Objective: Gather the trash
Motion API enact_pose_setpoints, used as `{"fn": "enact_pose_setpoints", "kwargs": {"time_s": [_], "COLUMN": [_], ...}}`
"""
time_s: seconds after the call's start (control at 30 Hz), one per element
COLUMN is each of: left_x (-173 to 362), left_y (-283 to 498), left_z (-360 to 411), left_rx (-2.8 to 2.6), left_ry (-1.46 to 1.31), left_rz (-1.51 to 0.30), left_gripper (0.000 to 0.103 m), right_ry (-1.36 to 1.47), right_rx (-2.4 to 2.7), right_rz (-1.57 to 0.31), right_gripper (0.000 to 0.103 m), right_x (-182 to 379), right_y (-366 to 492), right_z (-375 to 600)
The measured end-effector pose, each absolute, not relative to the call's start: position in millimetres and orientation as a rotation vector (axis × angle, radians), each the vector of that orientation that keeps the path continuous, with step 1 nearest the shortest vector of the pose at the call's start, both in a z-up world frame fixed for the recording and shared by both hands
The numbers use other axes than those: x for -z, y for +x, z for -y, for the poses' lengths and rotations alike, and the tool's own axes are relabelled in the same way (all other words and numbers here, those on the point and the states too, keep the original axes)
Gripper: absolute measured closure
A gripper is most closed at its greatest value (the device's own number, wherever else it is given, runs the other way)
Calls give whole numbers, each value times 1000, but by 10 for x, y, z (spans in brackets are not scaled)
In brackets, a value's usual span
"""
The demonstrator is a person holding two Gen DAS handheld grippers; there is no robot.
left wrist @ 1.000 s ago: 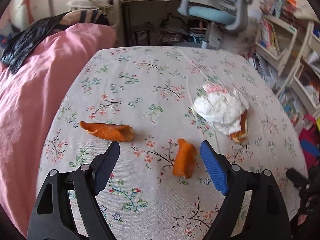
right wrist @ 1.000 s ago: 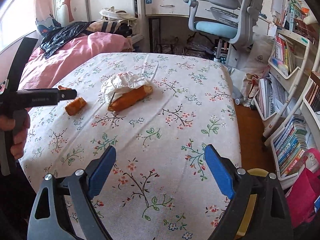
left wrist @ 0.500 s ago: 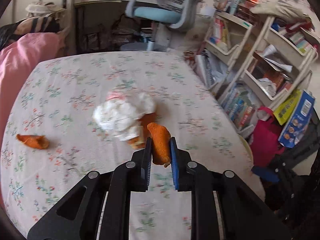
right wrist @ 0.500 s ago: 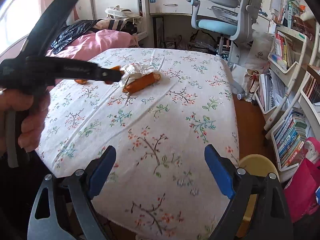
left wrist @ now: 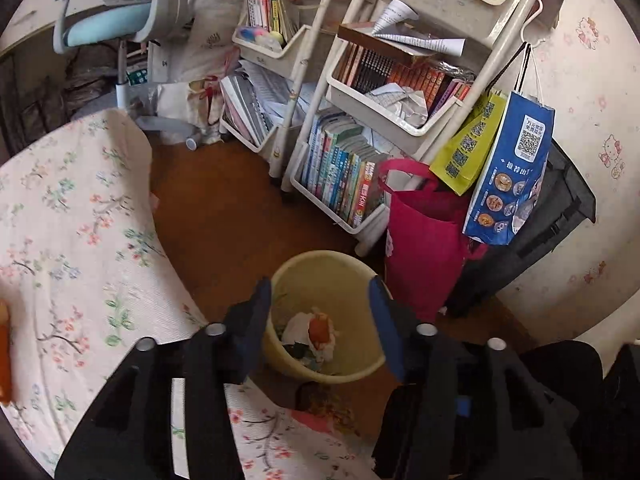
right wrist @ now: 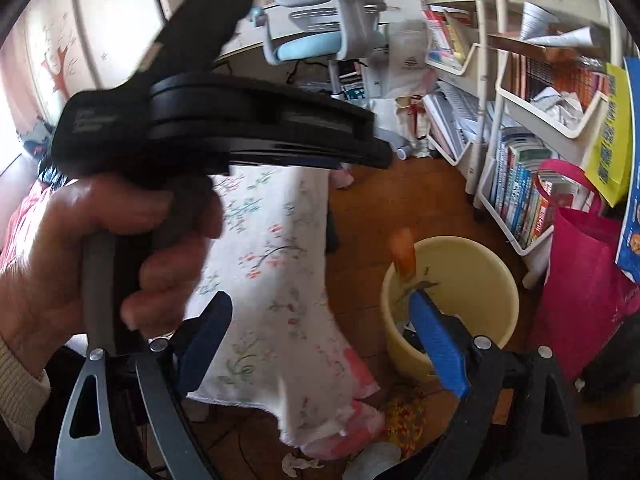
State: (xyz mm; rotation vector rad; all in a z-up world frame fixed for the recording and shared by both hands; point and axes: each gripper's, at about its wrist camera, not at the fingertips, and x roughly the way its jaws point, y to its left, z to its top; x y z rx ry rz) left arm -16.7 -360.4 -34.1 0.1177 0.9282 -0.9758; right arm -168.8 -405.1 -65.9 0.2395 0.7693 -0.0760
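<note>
Since a second ago we swung the left gripper (left wrist: 320, 312) off the table (left wrist: 60, 220) to above the bin (left wrist: 324, 376); its jaws are opening, nothing between them. Peel (right wrist: 404, 256) looks mid-drop at the bin's near rim in the right wrist view, blurred; in the left view an orange piece (left wrist: 318, 328) sits on crumpled tissue (left wrist: 296, 326) inside the bin. Right gripper (right wrist: 324, 340) spread wide, empty, near the bin. One more orange scrap (left wrist: 3, 356) at the table's edge, left view. We judge peel light, limp, a bit slick: pinch across its middle, gently. Beyond: red bag (left wrist: 424, 240), book carts (left wrist: 352, 224), chair (left wrist: 116, 20).
</note>
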Motion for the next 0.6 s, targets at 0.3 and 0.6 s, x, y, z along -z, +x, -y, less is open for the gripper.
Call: {"fn": "enact_pose_setpoints", "kwargs": {"time_s": [0.3,0.6], "left_x": [262,611], "left_y": [-64,379], "left_z": [2173,810], "left_rx": [523,-32], "left_ry": [73,72], "left_rz": [-834,-915], "left_gripper": [24,20], "right_ry": [151,10], "right_rx": [-17,-129], "right_rz": [-780,-818], "right_gripper": [14,11], "right_x": [698,727], "right_y": [-1563,-963], "right_z": [3693,3086]}}
